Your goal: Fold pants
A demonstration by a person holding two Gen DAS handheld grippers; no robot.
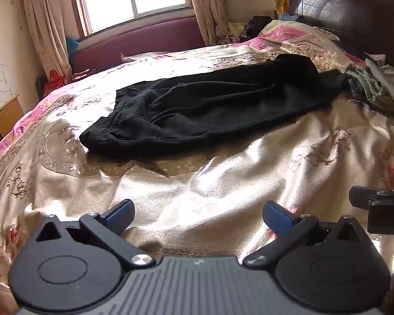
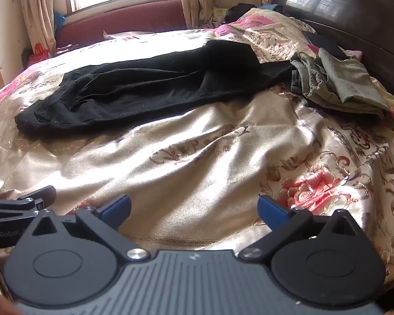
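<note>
Left wrist view is showing the black pants [image 1: 210,105] lying stretched across the middle of the bed [image 1: 223,183], waistband end toward the window-side edge, leg ends running toward the headboard [image 1: 354,13] and touching a heap of green clothes [image 1: 375,84]. Both grippers are hovering over the near edge of the bed, well apart from the cloth: the left gripper [image 1: 197,216] and the right gripper [image 2: 194,210] are each holding their jaws spread wide, pinching nothing. Judging by this, the reach is only beginning. The pants are looking already doubled leg on leg, so each gripper is best aiming for one end, taking every layer at once, and lifting the leg ends clear of the green heap before folding them over to the waistband.
</note>
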